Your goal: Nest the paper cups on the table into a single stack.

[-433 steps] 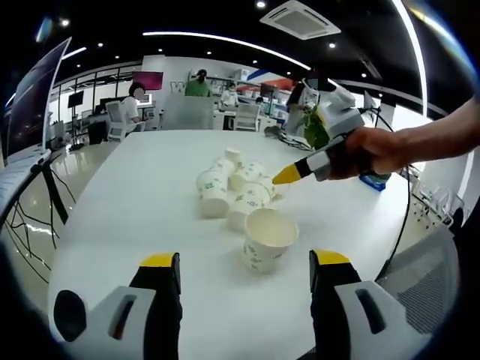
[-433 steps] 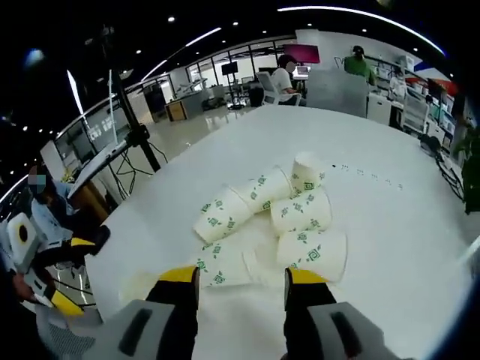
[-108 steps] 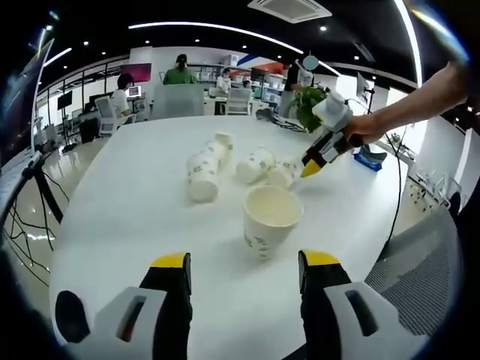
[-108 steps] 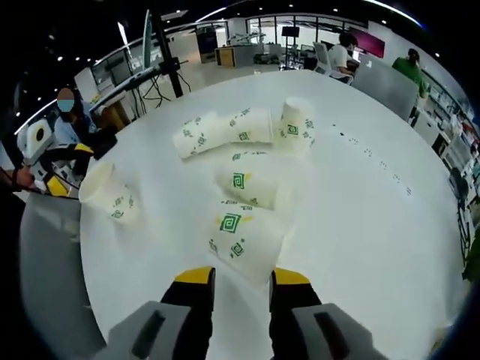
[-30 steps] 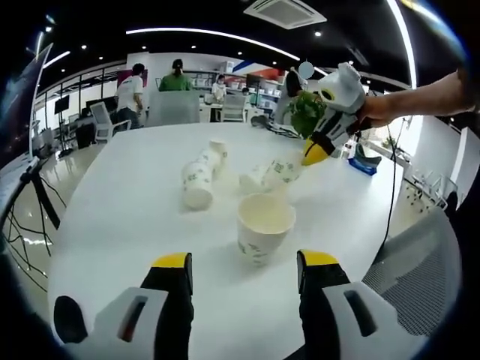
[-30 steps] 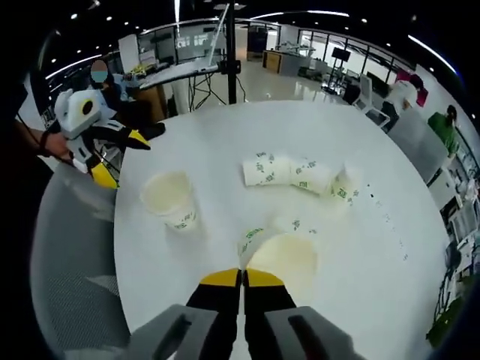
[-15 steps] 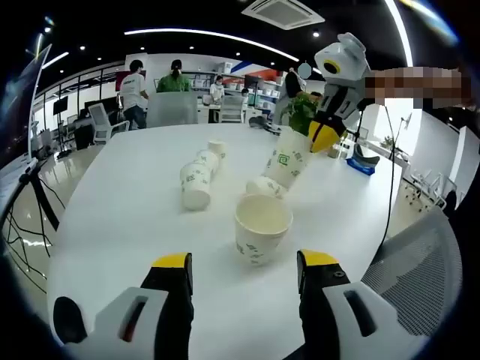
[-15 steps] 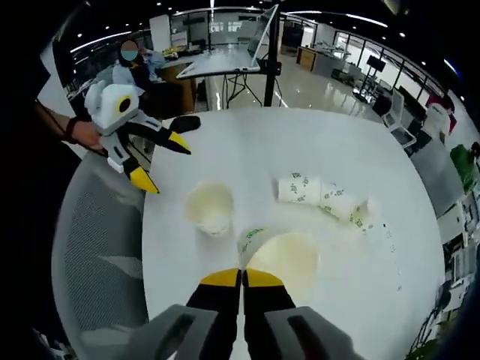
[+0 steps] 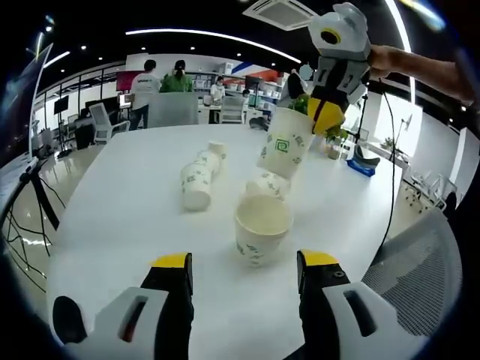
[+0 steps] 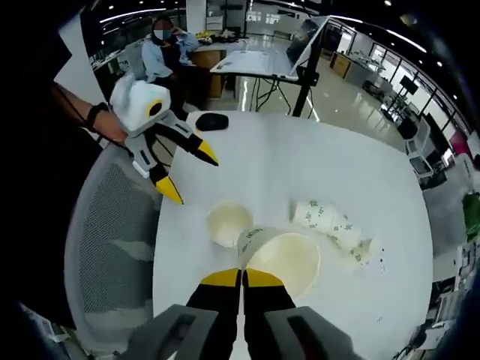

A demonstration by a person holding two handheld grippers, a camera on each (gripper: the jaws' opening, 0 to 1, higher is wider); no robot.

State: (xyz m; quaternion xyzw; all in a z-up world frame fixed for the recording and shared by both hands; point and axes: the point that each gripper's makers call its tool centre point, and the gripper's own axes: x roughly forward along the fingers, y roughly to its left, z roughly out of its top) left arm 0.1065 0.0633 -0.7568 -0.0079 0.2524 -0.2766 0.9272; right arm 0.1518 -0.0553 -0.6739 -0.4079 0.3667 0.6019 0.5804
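Note:
An upright paper cup with green print stands on the white table, just ahead of my left gripper, which is open and holds nothing. My right gripper comes in from the upper right, shut on the rim of a second cup that hangs tilted in the air above and behind the upright one. In the right gripper view my right gripper pinches that held cup, its mouth facing the camera, with the upright cup below and the left gripper beyond. More cups lie on their sides.
Another lying cup rests behind the upright one, and the lying row stretches toward the table's far side. A grey mesh chair stands at the table edge. People and desks are in the background.
My right gripper has raised the held cup higher off the table and carried it closer to above the upright cup. The left gripper stays open and still.

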